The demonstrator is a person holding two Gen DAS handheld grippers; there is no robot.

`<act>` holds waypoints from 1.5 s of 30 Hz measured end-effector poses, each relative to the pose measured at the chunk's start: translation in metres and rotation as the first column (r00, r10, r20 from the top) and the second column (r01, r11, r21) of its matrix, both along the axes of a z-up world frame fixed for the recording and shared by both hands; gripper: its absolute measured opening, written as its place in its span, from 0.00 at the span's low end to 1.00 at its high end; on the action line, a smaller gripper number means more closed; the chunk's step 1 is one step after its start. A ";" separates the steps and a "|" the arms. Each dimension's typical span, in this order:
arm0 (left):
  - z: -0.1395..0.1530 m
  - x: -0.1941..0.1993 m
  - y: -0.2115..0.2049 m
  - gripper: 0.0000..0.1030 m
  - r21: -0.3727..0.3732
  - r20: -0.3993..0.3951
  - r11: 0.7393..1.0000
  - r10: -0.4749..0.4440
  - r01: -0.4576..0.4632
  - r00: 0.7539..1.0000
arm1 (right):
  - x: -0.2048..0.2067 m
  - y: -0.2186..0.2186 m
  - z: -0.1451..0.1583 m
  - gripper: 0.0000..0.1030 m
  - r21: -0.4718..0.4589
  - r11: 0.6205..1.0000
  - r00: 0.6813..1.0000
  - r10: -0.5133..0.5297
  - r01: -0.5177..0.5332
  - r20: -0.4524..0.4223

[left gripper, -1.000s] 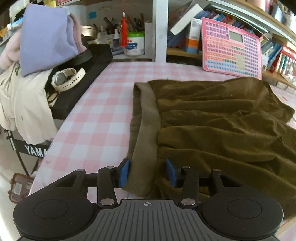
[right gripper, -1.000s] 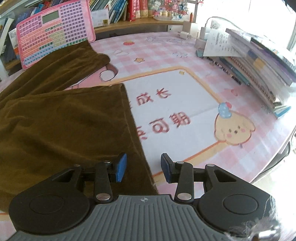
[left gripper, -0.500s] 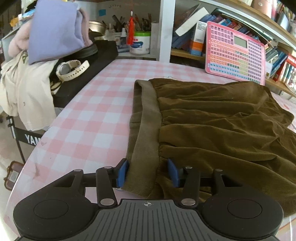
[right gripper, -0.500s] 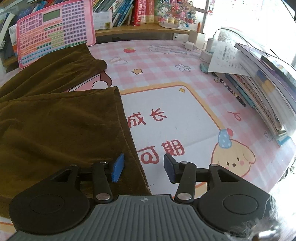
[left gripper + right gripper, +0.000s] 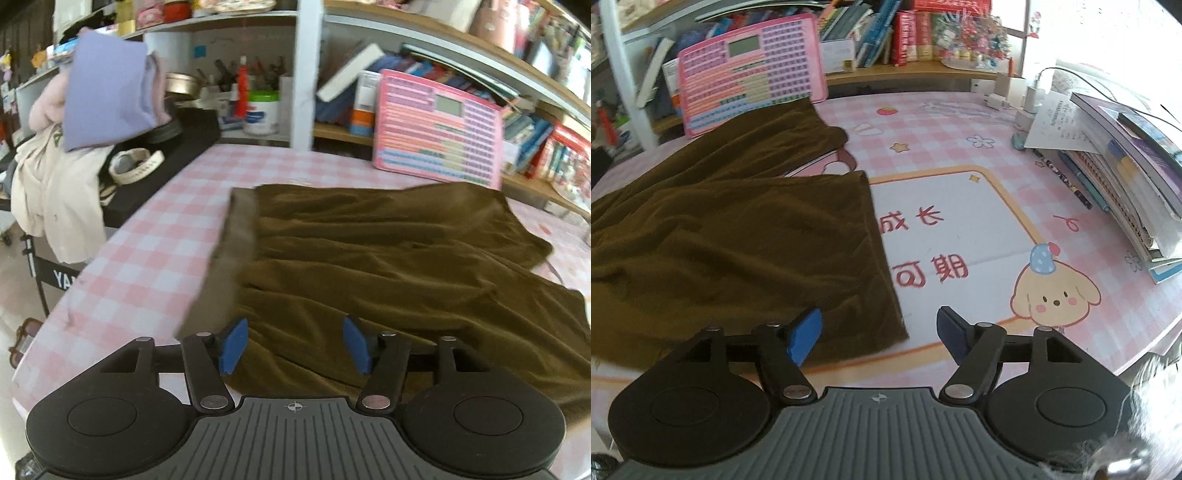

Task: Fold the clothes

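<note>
Claws point(image 5: 295, 345) point(image 5: 879, 334) agape (low) over trousers point(image 5: 388, 266)

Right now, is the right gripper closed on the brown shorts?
No, the right gripper is open over the hem corner of the brown shorts, gripping nothing.

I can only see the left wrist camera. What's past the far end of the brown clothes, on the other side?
Observer: In the right wrist view, the brown clothes end at a straight hem, and beyond it the table mat shows a cartoon puppy in a blue hat.
Child: Is the other gripper grabbing the clothes?
Observer: No. The right gripper is open, with the near hem corner lying between its fingers.
Child: Is there anything else over there?
Observer: Yes, a stack of books sits along the table's right edge.
</note>
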State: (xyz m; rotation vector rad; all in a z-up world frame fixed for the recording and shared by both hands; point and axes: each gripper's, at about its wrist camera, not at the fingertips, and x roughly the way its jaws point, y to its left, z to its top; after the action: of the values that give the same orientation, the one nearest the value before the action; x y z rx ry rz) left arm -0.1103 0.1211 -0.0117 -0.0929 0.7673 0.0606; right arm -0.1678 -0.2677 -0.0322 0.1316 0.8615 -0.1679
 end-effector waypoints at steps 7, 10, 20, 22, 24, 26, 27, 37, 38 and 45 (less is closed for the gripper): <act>0.007 -0.025 -0.039 0.72 0.021 -0.034 0.998 -0.059 0.060 0.998 | -0.023 0.005 -0.005 0.80 0.023 0.999 0.999 0.042 -0.041 -0.030; 0.008 -0.038 -0.049 0.74 0.021 -0.042 0.998 -0.062 0.063 0.997 | -0.031 0.008 -0.010 0.81 0.036 0.997 0.996 0.074 -0.072 -0.047; 0.012 -0.064 -0.046 0.81 0.022 -0.045 0.999 -0.039 0.040 0.998 | -0.038 0.022 -0.009 0.81 0.024 0.989 0.988 0.149 -0.148 -0.047; 0.013 -0.065 -0.045 0.82 0.019 -0.044 0.999 -0.044 0.044 0.998 | -0.039 0.025 -0.008 0.82 0.019 0.989 0.988 0.146 -0.145 -0.045; 0.012 -0.064 -0.043 0.82 0.014 -0.046 0.998 -0.056 0.057 0.997 | -0.040 0.028 -0.007 0.83 0.014 0.991 0.990 0.133 -0.132 -0.045; 0.012 -0.062 -0.040 0.82 0.010 -0.048 0.997 -0.072 0.072 0.996 | -0.039 0.033 -0.007 0.84 0.011 0.994 0.993 0.111 -0.111 -0.045; 0.011 -0.061 -0.039 0.82 0.006 -0.048 0.996 -0.083 0.084 0.995 | -0.039 0.036 -0.006 0.84 0.010 0.995 0.994 0.101 -0.100 -0.045; 0.002 -0.047 -0.015 0.83 -0.052 -0.086 0.977 -0.212 0.208 0.974 | -0.034 0.098 0.002 0.89 -0.023 0.995 0.995 0.092 -0.093 -0.042; 0.002 -0.045 -0.013 0.83 -0.048 -0.086 0.972 -0.231 0.228 0.969 | -0.033 0.103 0.002 0.89 -0.024 0.996 0.996 0.081 -0.082 -0.044; 0.001 -0.026 0.015 0.83 -0.034 -0.077 0.955 -0.297 0.295 0.952 | -0.028 0.129 0.003 0.89 -0.026 1.000 0.999 -0.002 0.001 -0.041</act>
State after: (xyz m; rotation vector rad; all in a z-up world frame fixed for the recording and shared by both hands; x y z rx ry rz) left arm -0.1363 0.1361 -0.0102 0.0042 0.8568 -0.2309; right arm -0.1955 -0.1391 -0.0291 0.1051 0.8996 -0.1837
